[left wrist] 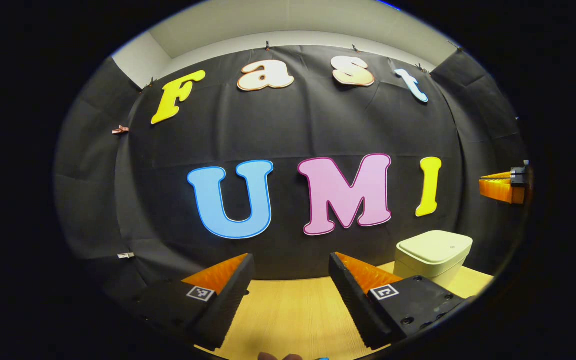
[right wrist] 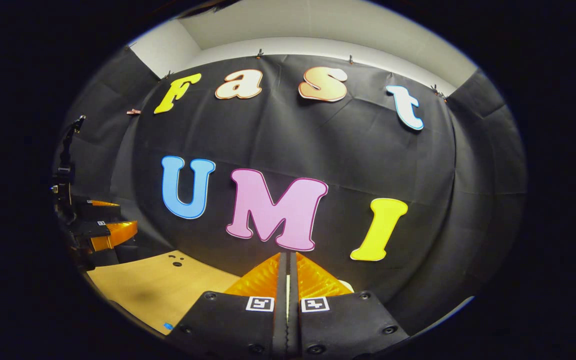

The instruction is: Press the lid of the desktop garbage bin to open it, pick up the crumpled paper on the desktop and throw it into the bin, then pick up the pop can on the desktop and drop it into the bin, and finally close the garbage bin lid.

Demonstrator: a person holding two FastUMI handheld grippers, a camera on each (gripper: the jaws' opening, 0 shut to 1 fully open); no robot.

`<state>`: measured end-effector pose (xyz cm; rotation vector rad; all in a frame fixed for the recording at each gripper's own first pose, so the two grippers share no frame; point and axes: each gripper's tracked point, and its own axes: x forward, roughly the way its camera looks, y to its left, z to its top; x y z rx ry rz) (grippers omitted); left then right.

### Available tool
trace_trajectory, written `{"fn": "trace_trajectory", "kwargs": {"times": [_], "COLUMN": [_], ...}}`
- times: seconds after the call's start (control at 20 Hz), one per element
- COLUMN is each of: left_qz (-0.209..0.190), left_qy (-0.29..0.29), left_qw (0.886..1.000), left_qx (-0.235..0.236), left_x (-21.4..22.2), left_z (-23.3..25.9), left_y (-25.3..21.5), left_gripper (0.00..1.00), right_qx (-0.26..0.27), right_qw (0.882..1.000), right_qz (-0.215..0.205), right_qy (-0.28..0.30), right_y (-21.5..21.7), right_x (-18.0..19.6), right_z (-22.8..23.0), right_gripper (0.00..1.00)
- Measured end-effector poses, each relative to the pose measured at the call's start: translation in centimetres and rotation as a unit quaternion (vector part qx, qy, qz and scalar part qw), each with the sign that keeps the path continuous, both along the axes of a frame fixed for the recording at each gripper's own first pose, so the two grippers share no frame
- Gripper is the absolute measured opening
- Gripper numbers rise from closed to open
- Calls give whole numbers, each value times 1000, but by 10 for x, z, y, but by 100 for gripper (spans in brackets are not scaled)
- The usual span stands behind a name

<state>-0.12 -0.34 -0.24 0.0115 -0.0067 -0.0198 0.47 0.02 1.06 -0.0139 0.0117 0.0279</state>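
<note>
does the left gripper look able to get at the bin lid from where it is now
Probably yes. The left gripper is open with nothing in it, and the bin stands ahead to its right on the table, lid closed, with nothing visible between them.

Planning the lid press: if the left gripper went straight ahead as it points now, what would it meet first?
Probably the black cloth wall past the table's far edge. The garbage bin, lid closed, sits off to the right of the open left gripper.

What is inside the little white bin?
You cannot see inside. The bin sits on the wooden table with its lid closed flat on top, so anything inside is covered.
</note>
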Motion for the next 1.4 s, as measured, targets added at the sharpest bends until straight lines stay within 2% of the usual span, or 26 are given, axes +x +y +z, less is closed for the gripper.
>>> {"fn": "trace_trajectory", "kwargs": {"times": [0.3, 0.5, 0.75, 1.0, 1.2, 1.4], "left_qz": [-7, -11, -14, -14, -12, -11], "left_qy": [1, 1, 1, 5, 6, 11], "left_qw": [1000, 1000, 1000, 1000, 1000, 1000], "left_qx": [3, 2, 2, 0, 3, -1], "left_x": [0, 1, 4, 5, 6, 6], "left_z": [-2, -3, -4, -9, -10, -15], "left_y": [-3, -6, -6, -5, -4, -4], "left_gripper": [97, 97, 97, 97, 97, 97], "right_qx": [-11, -8, 9, 44, 97, 80], "right_qw": [1000, 996, 989, 972, 950, 936], "right_qz": [21, 57, 43, 36, 53, 37], "right_qy": [20, 75, 143, 226, 293, 341], "right_y": [-1, 3, -23, -44, -37, -53], "right_x": [11, 23, 44, 63, 69, 74], "right_z": [5, -4, -27, -73, -105, -140], "right_gripper": [5, 5, 5, 5, 6, 5]}}
